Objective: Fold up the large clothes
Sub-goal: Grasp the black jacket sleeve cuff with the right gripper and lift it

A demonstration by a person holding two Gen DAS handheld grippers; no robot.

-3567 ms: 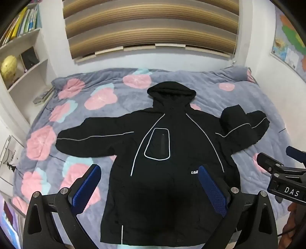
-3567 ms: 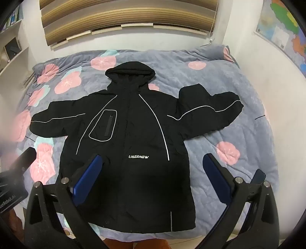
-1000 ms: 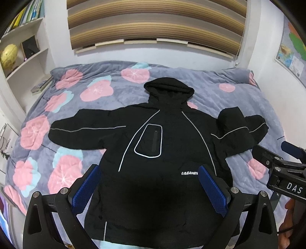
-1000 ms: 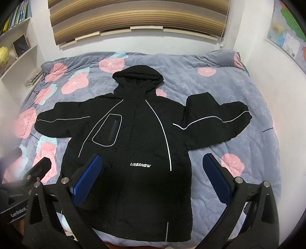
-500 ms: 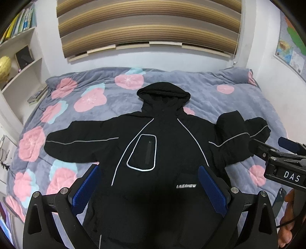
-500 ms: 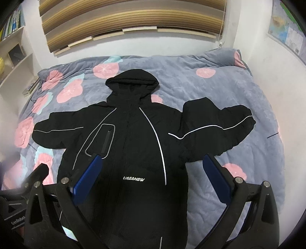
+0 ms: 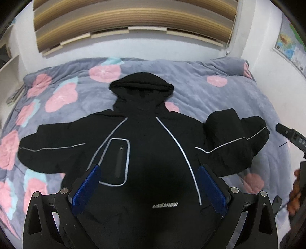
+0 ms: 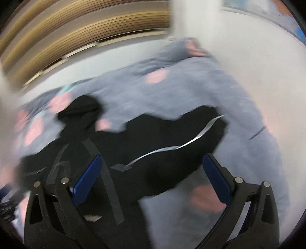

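Grey quilt (image 7: 220,99) with pink flowers covers the bed; striped blinds (image 7: 133,17) hang at 12 o'clock and a map (image 7: 290,47) at 2 o'clock on the side wall. On the quilt lies the black jacket (image 7: 153,153), front up, hood (image 7: 141,90) toward 12 o'clock, one sleeve (image 7: 51,149) out flat at 9 o'clock, the other sleeve (image 7: 235,141) bunched at 3 o'clock. My left claw (image 7: 149,189) hangs over the chest, blue pads (image 7: 86,189) wide apart, gripping nothing. In the right view, heavily blurred, my right claw (image 8: 153,180) is likewise spread wide and unladen, over the bunched sleeve (image 8: 181,138) with its silver stripe. The right claw's tip (image 7: 290,134) shows at 3 o'clock in the left view, just beyond the cuff.
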